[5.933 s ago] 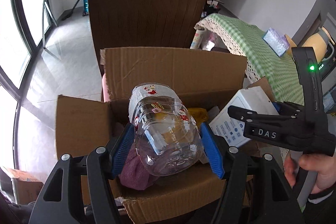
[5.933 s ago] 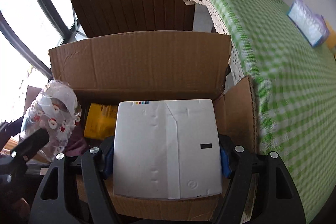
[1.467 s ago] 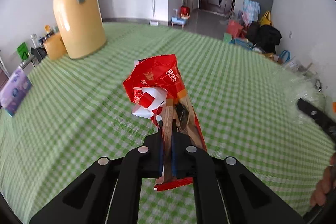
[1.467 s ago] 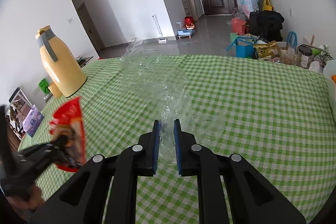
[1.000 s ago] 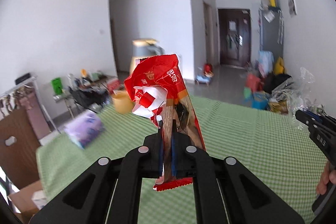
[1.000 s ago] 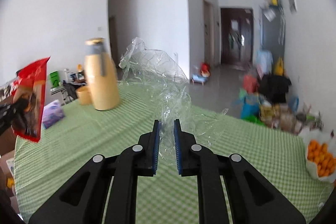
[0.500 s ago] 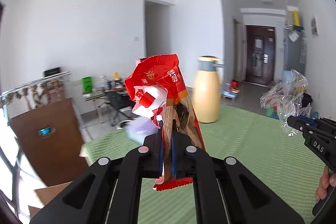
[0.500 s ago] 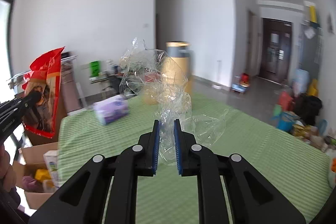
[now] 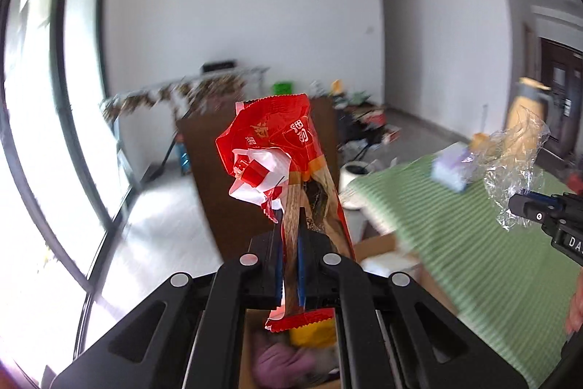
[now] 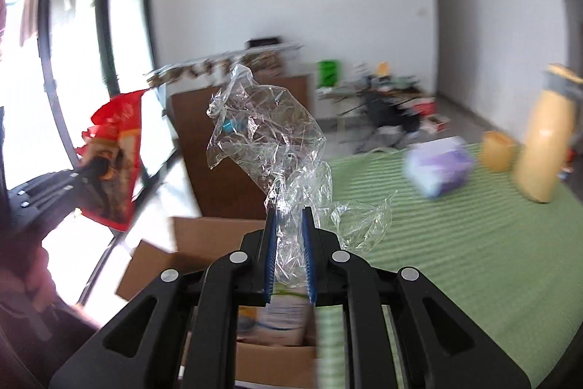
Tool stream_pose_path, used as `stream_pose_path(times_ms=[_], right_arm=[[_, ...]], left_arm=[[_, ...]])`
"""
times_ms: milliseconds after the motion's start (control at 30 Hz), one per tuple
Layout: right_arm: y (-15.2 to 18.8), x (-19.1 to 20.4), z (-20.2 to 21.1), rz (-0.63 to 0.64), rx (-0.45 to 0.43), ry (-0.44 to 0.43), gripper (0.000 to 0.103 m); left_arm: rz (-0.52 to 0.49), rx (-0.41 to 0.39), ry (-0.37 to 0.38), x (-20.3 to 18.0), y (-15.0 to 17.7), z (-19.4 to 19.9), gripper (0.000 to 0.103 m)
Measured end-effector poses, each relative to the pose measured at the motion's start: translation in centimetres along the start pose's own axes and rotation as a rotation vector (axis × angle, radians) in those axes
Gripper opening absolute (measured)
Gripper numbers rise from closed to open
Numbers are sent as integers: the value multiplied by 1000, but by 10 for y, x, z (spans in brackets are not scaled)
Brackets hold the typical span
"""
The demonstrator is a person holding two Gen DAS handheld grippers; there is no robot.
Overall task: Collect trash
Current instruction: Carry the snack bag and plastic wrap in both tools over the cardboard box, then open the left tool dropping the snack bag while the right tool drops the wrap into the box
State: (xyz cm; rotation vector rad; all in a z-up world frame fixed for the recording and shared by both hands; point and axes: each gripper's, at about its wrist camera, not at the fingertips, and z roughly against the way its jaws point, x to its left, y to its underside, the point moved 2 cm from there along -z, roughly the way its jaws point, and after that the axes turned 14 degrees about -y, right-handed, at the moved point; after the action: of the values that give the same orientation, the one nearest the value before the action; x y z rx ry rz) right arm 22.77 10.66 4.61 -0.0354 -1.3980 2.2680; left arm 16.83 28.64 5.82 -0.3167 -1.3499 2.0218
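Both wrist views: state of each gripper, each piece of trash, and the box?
left gripper: shut on the red snack wrapper
red snack wrapper: crumpled, torn open, held in the air
right gripper: shut on the clear plastic film
clear plastic film: crumpled, held in the air
cardboard box: flaps open, items already inside
yellow thermos: upright on the green checked tablecloth
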Motion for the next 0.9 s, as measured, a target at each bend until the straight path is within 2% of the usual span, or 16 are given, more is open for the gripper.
stream_pose_path(times_ms=[100,267,400,433,567,633,800,900], right_arm=[[4,20,-36,5,65,-66,14],[25,21,-74,-23,162,-106,14],[42,17,-98,-48,230,-110,14],[46,19,-107,-53,241,-111,14],[63,23,-139,-70,324,-148,14],[72,19,-155,-86,365,-150,14],[91,14,-204,-179,461,-213,14],[99,10,-240,-230,528,-183,14]], left_arm=[[17,72,12,22,19,-26,3],[-1,216,47,10,60,-77,3],[-23,448,109,-8,104,-144,4],[-37,537,95,-14,126,-166,4],[-72,726,43,-29,180,-206,7],[-59,766,37,-29,192,-215,7],[-94,785,24,-40,200,-223,7],[-81,783,30,-44,204,-229,7]])
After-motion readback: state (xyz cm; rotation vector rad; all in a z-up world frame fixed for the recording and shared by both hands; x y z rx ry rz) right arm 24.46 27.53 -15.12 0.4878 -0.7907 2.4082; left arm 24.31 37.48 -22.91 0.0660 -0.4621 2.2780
